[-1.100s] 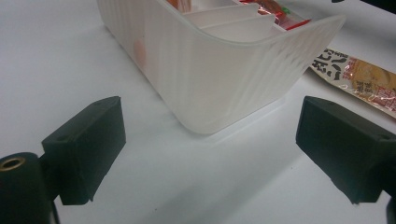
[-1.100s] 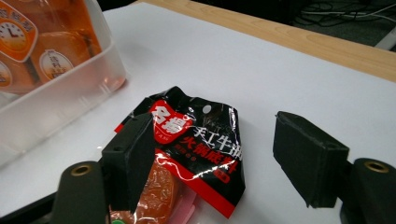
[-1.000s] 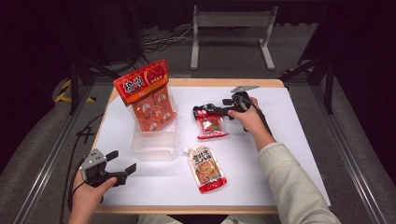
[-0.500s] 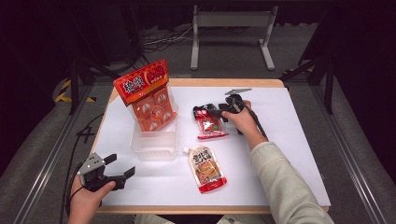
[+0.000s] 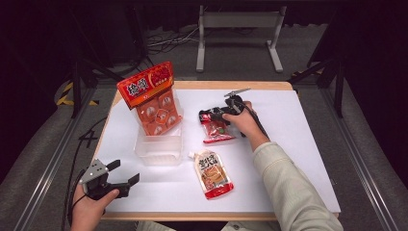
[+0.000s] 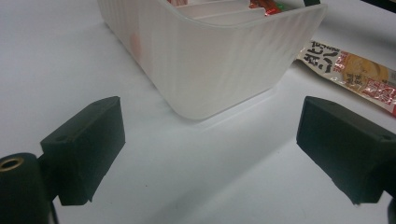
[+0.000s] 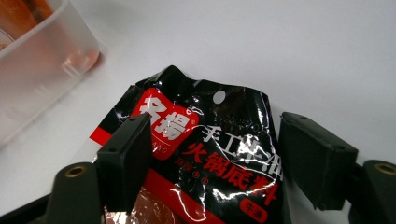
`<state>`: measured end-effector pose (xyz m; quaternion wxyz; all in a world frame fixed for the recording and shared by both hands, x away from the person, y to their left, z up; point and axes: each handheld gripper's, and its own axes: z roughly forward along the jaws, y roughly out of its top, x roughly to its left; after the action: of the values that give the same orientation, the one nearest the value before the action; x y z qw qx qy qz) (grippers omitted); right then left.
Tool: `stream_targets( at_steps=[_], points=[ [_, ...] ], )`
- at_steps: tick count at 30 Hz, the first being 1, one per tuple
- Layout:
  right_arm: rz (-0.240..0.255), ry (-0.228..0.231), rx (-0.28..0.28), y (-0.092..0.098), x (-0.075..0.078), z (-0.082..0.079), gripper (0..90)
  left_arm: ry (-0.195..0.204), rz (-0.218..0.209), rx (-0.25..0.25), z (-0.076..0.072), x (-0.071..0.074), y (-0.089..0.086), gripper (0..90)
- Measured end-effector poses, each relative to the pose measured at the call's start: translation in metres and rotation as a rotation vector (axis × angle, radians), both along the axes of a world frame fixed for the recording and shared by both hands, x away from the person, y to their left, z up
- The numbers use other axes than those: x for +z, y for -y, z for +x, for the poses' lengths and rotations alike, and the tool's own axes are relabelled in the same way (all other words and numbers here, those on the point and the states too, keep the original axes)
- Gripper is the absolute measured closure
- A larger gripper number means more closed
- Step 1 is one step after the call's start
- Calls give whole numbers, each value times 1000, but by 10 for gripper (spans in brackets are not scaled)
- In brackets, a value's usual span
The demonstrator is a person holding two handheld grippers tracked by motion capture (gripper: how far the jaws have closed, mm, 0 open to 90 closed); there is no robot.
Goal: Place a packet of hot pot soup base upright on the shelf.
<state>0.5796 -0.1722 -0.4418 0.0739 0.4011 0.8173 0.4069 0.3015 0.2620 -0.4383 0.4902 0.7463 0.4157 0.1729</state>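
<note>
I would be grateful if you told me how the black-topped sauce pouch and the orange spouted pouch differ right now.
The black-topped pouch lies farther back on the table, between the open jaws of the right hand-held gripper; the spouted pouch lies nearer the person, apart from both grippers. The black-topped pouch is crinkled, black above and red below; the spouted pouch looks smooth, orange with a white cap. Both lie flat on the white table, outside the clear bin.

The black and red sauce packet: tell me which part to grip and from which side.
Grip the black top edge of the black and red sauce packet. It is crinkled and lifts off the white table, while the rest lies flat. Come in low from the packet's far end, where the right gripper already has its open jaws astride that edge, so one jaw can probably slip under it.
</note>
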Motion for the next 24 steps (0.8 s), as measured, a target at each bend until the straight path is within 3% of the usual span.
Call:
stream_targets(
  at_steps=[2,10,11,17,20,24],
  points=[
    [-9,2,2,0,1,0,311,0,1,-1,0,0,0,87],
    [-78,34,-16,-1,4,-3,571,2,3,-4,0,0,1,87],
    [-93,44,-8,0,5,-4,649,2,3,-4,0,0,1,87],
    [-141,74,29,-2,7,-7,796,2,3,-5,1,-1,2,87],
    [-161,86,44,-4,10,-9,835,1,-1,-2,1,-1,1,88],
    [-148,94,43,-2,14,-12,849,3,0,-1,2,0,1,88]
  ],
)
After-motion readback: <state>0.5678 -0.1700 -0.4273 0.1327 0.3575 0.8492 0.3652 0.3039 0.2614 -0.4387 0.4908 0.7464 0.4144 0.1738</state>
